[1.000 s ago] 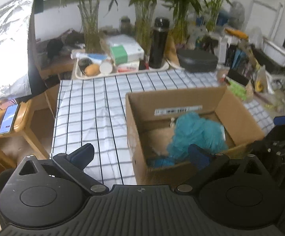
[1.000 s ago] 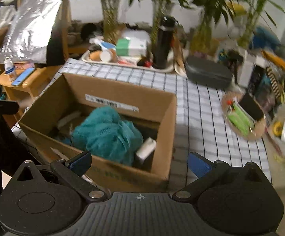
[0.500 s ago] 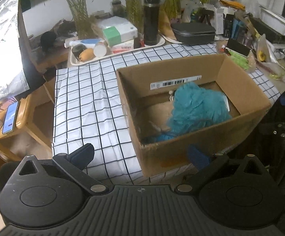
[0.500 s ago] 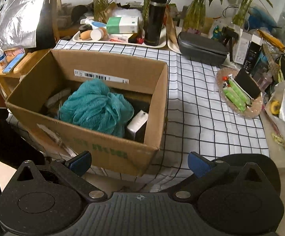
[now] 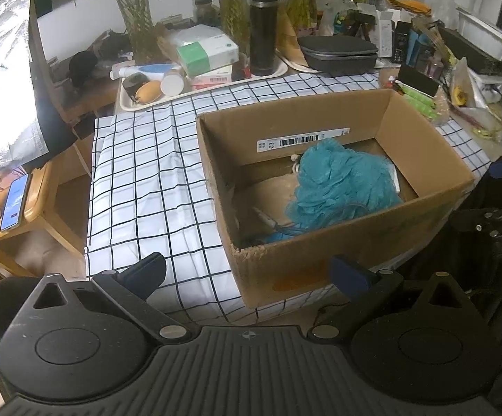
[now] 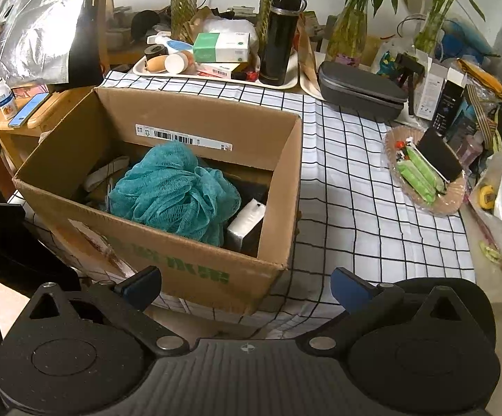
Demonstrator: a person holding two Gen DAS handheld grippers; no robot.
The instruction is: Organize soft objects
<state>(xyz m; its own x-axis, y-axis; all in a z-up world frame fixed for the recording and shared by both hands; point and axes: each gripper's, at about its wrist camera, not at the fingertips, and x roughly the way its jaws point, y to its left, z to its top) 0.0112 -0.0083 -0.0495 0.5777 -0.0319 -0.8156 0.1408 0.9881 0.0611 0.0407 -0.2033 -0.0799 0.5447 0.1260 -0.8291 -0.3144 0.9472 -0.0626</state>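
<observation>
A teal mesh bath sponge (image 5: pixel 337 183) (image 6: pixel 174 194) lies inside an open cardboard box (image 5: pixel 320 128) (image 6: pixel 195 270) on a checked tablecloth (image 5: pixel 146 180) (image 6: pixel 348 215). A white wrapped pack (image 6: pixel 245 223) and a pale strap (image 6: pixel 107 175) lie beside the sponge in the box. My left gripper (image 5: pixel 249 274) is open and empty, held back in front of the box's near left corner. My right gripper (image 6: pixel 245 286) is open and empty, in front of the box's near right corner. The right gripper's body shows at the right edge of the left wrist view (image 5: pixel 500 228).
A tray (image 6: pixel 216 72) with a green-and-white box, a cup and a black flask (image 6: pixel 280 38) stands at the back. A dark case (image 6: pixel 358 90) and a basket of green packs (image 6: pixel 424 176) sit to the right. A wooden side table with a phone (image 5: pixel 15 201) stands left.
Both grippers have drawn back and up from the box, so the whole box and table edge now show. The sponge stays in the box. Both grippers stay open.
</observation>
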